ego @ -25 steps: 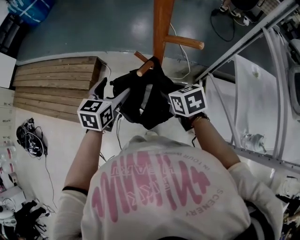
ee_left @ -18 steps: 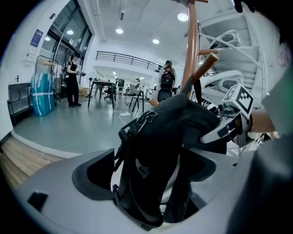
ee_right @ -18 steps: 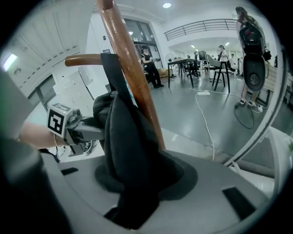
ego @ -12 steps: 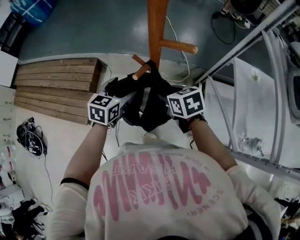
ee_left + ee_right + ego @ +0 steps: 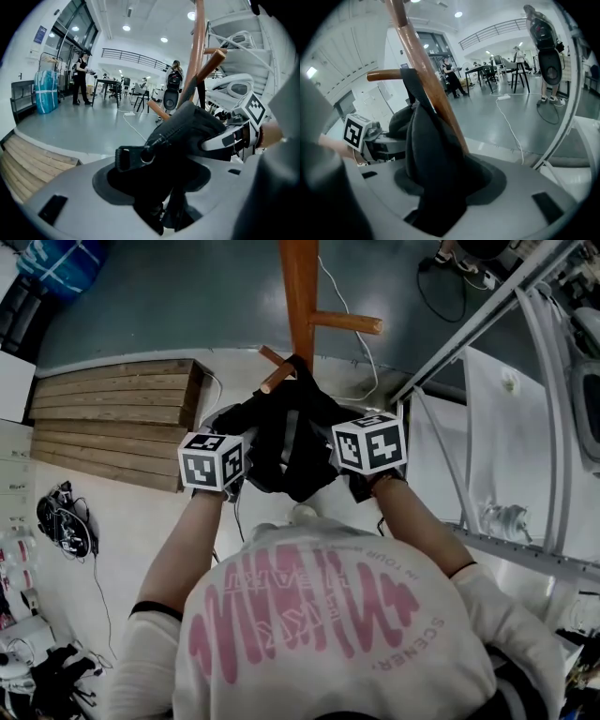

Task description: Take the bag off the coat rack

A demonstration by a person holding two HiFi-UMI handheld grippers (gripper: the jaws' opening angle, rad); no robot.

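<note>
The soft, crumpled black bag (image 5: 286,442) with a zipper hangs from a peg (image 5: 277,379) of the coat rack (image 5: 300,287). The left gripper (image 5: 161,197) and right gripper (image 5: 436,197) both pinch its fabric.

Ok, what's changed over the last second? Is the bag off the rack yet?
The left gripper moved inward, closer to the bag, and has the bag's fabric between its jaws. The right gripper barely shifted and grips the bag's other side. Not off yet: the bag's strap is still looped over the peg of the coat rack.
</note>
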